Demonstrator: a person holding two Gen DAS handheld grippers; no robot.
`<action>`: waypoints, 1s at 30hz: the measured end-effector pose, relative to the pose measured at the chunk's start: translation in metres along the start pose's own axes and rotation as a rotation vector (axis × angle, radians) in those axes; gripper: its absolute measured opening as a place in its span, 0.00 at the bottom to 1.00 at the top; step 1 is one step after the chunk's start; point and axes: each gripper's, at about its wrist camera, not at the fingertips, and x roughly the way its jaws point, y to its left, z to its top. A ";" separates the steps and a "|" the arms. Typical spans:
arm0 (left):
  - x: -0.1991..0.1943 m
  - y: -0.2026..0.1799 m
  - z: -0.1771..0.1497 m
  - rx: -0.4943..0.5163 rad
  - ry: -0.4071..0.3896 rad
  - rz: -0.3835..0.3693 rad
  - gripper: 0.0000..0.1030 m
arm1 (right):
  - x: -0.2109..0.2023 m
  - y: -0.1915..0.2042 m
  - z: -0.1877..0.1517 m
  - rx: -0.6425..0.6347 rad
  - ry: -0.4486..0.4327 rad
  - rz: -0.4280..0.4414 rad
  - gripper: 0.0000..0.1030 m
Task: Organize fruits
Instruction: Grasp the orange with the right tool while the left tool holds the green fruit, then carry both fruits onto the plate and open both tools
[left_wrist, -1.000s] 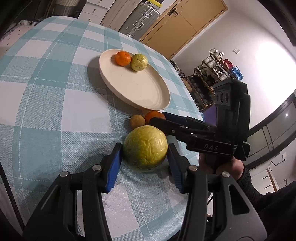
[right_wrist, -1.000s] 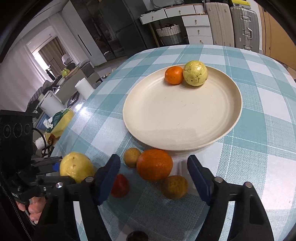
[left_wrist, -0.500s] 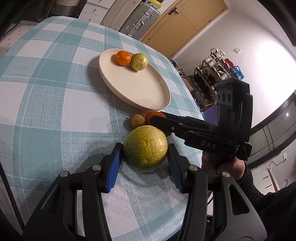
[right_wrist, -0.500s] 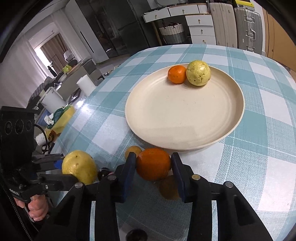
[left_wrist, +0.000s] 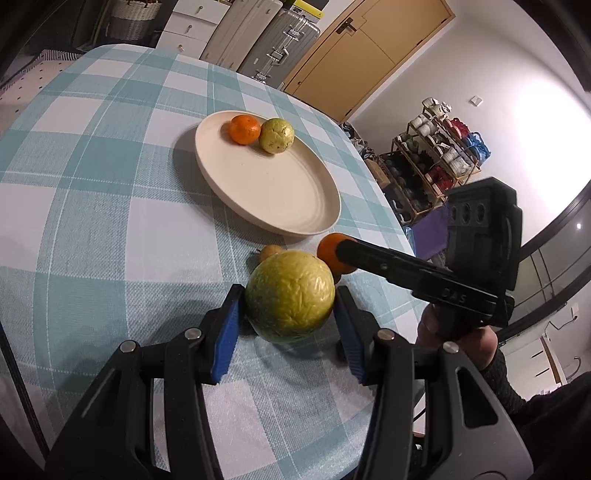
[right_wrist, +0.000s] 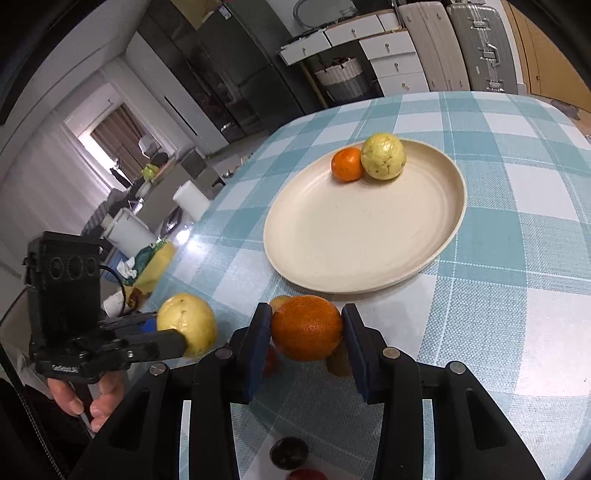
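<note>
My left gripper (left_wrist: 290, 314) is shut on a large yellow-green fruit (left_wrist: 290, 297) and holds it above the checked tablecloth. My right gripper (right_wrist: 306, 332) is shut on an orange (right_wrist: 306, 328), lifted just off the cloth in front of the cream plate (right_wrist: 354, 251). The plate holds a small orange (right_wrist: 346, 165) and a yellow-green fruit (right_wrist: 383, 156) at its far side. In the left wrist view the plate (left_wrist: 280, 199) lies ahead, and the right gripper (left_wrist: 343, 251) holds the orange (left_wrist: 328, 249) beyond my fruit.
Small fruits lie on the cloth under and near the right gripper: a brownish one (right_wrist: 338, 363), a yellowish one (right_wrist: 279, 302), a red one (right_wrist: 271, 362) and a dark one (right_wrist: 288, 452). The table's edge is close on the left in the right wrist view.
My right gripper closed on the orange and lifted it slightly. My left gripper keeps its hold on the yellow-green fruit and has risen a little.
</note>
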 end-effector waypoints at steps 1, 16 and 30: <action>0.000 -0.001 0.002 -0.002 -0.005 0.000 0.45 | -0.002 0.000 0.000 0.002 -0.009 0.010 0.39; 0.004 -0.012 0.073 0.051 -0.090 0.044 0.45 | -0.033 -0.007 0.034 -0.009 -0.165 0.001 0.39; 0.058 -0.015 0.135 0.054 -0.061 0.070 0.45 | -0.026 -0.034 0.092 -0.020 -0.241 -0.095 0.39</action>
